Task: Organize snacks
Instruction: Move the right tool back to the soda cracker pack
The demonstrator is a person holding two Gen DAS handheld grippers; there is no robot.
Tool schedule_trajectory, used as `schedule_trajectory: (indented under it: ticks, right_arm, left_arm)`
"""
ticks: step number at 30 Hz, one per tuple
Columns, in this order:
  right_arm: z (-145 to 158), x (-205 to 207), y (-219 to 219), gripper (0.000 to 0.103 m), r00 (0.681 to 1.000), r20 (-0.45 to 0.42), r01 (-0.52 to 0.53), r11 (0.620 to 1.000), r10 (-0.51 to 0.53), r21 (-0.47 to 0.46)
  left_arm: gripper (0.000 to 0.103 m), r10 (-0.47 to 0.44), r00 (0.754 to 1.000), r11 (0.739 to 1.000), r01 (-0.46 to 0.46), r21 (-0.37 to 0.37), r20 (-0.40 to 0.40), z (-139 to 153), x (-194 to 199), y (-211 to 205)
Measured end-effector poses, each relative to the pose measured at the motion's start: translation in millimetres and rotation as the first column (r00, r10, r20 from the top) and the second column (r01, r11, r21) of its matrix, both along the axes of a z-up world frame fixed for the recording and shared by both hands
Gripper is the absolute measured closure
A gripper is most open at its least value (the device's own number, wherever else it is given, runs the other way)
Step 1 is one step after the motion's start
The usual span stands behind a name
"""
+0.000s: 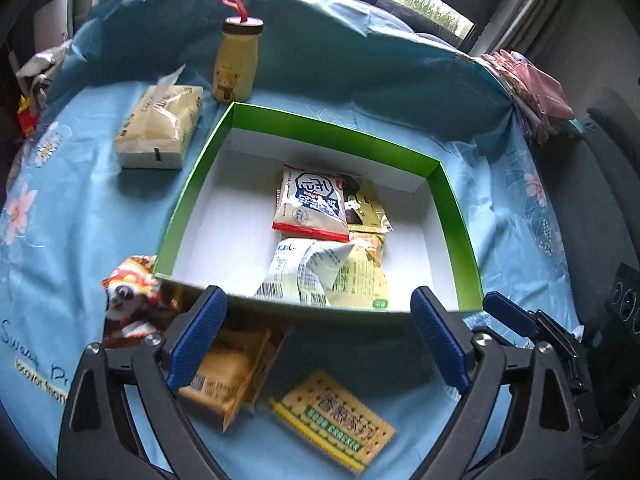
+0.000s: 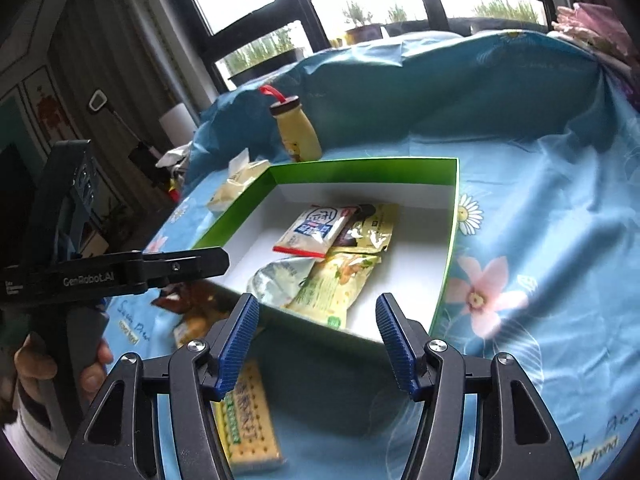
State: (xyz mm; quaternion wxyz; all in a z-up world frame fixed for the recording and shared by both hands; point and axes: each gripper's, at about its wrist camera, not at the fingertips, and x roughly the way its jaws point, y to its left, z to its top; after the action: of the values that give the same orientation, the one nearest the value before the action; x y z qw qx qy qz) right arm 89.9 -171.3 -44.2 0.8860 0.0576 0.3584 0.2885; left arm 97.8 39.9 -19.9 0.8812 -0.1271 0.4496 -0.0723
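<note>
Left wrist view looks down over the near wall of a green box point(image 1: 452, 200) with a white inside, standing on a desk point(image 1: 92, 240) under a blue flowered cloth. Four snack packets lie in it: a white-and-blue packet point(image 1: 310, 206) over a dark-and-yellow packet point(image 1: 368, 208), and nearer, a crumpled pale packet point(image 1: 296, 272) touching a green-yellow packet point(image 1: 362, 280). The left tongs point(image 1: 318, 336) stand wide apart with nothing between their pads. Outside the box, on the cloth, lie a soda cracker pack point(image 1: 336, 420), a tan biscuit pack point(image 1: 228, 380) and a panda-printed packet point(image 1: 132, 300). A tissue pack point(image 1: 158, 128) and a yellow bear bottle point(image 1: 236, 64) stand beyond the box. Right wrist view shows the right tongs point(image 2: 316, 344) released too, grasping nothing, just before the box wall, with the cracker pack below their left pad.
</note>
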Motion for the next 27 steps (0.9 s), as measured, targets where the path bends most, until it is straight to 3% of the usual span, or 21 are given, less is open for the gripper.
schedule_trajectory:
  ticks: [3,7,19,25,27]
  right_arm:
    - [3,-15,0,0.041,1.000,0.010,-0.014,1.000,0.014,-0.006]
    - [3,-33,1,0.041,0.999,0.014,-0.030,0.999,0.030,-0.029]
    - [-17,-71,3,0.041,0.997,-0.046,-0.061,0.997,0.059,-0.051]
    - [-36,-89,14,0.041,0.992,-0.082,-0.105,0.991,0.098,-0.084]
    - [-42,-94,19,0.041,0.990,-0.089,-0.120,0.988,0.112,-0.094]
  left_arm:
    - [0.001,-0.009,1.000,1.000,0.009,0.014,0.018,3,-14,-2]
    - [0.001,-0.013,1.000,1.000,0.013,0.005,0.014,3,-30,0]
    - [0.001,0.044,0.998,0.991,-0.049,-0.120,-0.041,-10,-78,19]
    - [0.001,0.009,0.997,0.974,-0.026,-0.227,-0.075,-28,-93,24]
    - [0.001,-0.005,0.998,0.973,-0.009,-0.230,-0.060,-30,-98,24]
